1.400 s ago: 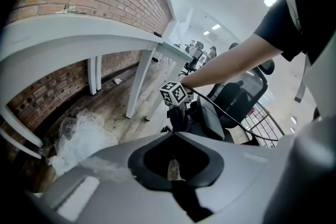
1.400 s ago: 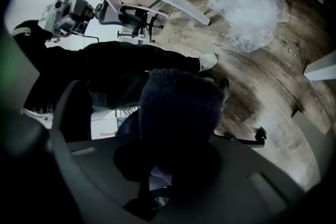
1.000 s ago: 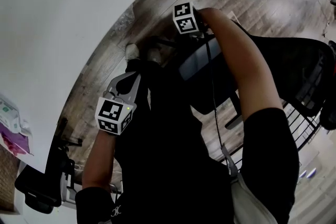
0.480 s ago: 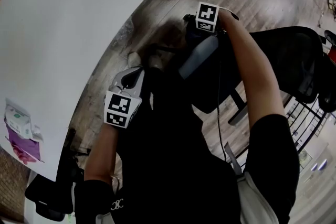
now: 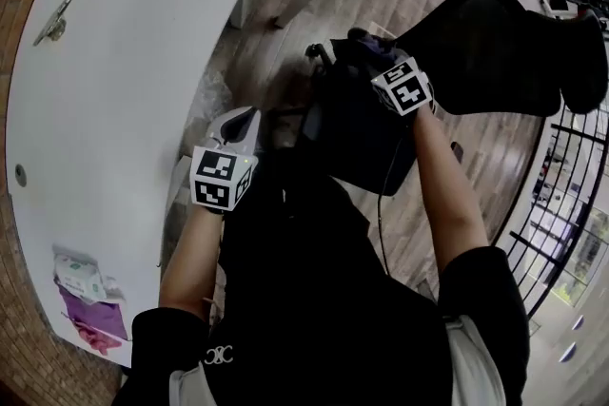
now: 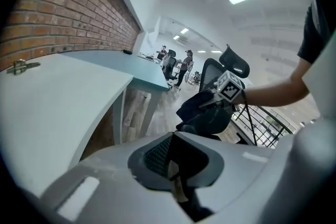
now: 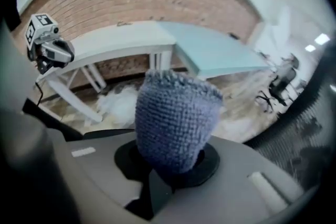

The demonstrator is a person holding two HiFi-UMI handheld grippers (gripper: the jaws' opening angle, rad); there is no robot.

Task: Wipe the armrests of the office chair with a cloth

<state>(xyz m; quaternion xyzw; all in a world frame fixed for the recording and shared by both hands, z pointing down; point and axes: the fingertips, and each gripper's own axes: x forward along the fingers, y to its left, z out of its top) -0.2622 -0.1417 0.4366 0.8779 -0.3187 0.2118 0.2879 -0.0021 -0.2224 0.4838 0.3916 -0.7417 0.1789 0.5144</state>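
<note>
One blue-grey knitted cloth [image 7: 176, 118], pinched in the right tool [image 7: 172, 161], up against the one black mesh office chair [image 5: 485, 43]. Left tool [image 6: 176, 168] pressed together, empty, held off beside the white table [image 5: 124, 109].

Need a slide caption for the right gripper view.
Right gripper, jaws shut on a blue-grey cloth, white table behind.
</note>
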